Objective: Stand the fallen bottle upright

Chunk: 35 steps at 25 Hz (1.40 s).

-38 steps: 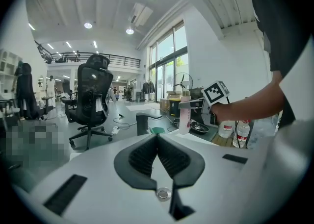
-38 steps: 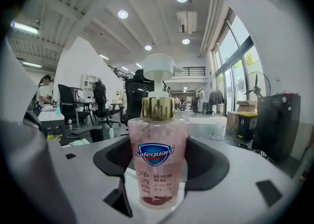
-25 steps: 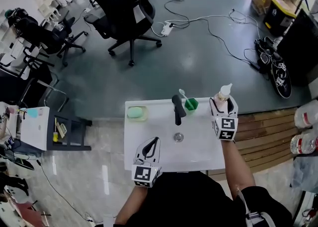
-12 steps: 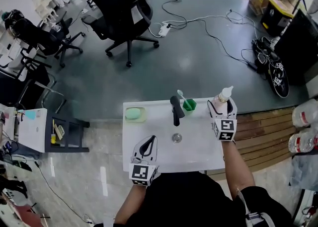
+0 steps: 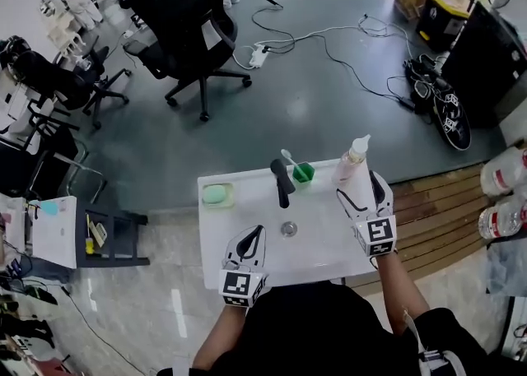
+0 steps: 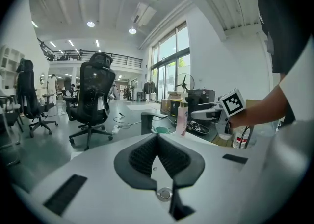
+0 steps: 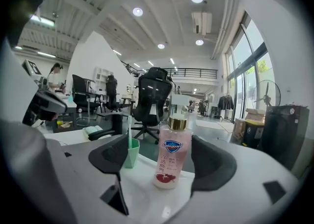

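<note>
A pink soap bottle (image 5: 351,164) with a pump top stands upright at the far right corner of the white sink top (image 5: 325,244). In the right gripper view the bottle (image 7: 171,152) stands on the white surface between the two dark pads with a gap on each side. My right gripper (image 5: 360,188) sits just behind the bottle, its jaws opening and touching nothing. My left gripper (image 5: 251,239) rests shut and empty over the sink's near edge (image 6: 157,138). From the left gripper view the bottle (image 6: 182,118) and the right gripper (image 6: 211,112) show beyond it.
On the sink top stand a black faucet (image 5: 280,181), a green cup (image 5: 304,172) with a toothbrush and a pale green soap dish (image 5: 216,194). A drain (image 5: 288,229) lies mid basin. Office chairs (image 5: 185,33) and cables (image 5: 346,37) are on the floor beyond.
My right gripper has drawn back from the bottle toward the person and its jaws have widened. The bottle stays standing where it was. The left gripper has kept still.
</note>
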Motion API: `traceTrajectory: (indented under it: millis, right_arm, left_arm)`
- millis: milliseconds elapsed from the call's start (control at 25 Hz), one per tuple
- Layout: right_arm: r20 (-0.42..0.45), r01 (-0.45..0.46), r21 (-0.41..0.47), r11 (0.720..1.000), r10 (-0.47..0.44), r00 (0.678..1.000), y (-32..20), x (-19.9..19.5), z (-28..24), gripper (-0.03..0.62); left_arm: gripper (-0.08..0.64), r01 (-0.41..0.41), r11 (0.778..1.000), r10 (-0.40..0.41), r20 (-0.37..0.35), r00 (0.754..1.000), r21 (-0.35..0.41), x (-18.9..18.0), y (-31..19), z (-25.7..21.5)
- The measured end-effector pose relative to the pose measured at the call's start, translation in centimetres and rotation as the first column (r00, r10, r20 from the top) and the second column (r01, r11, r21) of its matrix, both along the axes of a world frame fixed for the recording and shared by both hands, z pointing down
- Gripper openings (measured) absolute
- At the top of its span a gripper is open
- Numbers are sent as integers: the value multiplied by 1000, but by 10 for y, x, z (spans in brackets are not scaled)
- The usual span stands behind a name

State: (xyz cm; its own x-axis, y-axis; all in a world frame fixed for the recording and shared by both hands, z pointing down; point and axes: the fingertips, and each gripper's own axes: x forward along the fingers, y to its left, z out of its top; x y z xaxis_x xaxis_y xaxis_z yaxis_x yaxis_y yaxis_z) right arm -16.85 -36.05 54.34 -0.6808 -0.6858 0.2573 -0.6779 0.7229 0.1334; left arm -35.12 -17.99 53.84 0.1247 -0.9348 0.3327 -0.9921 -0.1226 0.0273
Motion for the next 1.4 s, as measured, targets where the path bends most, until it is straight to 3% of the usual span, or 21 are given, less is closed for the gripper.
traceTrajectory:
  millis: [160,240,480,800,1080,1400]
  right_arm:
    - [30,-5,6,1000,5,1000,21,20,-22,322]
    - [57,-19,10,1000,18,998,29,28,-32,296]
    - [168,-92,126,988,71,983,41,37,-79,15]
    - [121,-92,71,993,83,989,45,42,-83,11]
    - [158,-57,16,998,54,986,46,40,-88,11]
    - [136,-43,57,997,35,990,41,34,-101,11]
  left_arm:
    - [17,-30,1000,30,1,1000,-3,12,-3,1]
    - [17,-42,999,42,2,999,-3,17,-4,1]
    - [17,-76,997,76,11,997,9,30,-9,-10]
    - [17,-89,996,89,15,996,15,37,-10,-15]
    - [17,-94,995,93,24,995,27,37,-16,-25]
    - [17,-89,996,88,40,995,28,38,-16,-28]
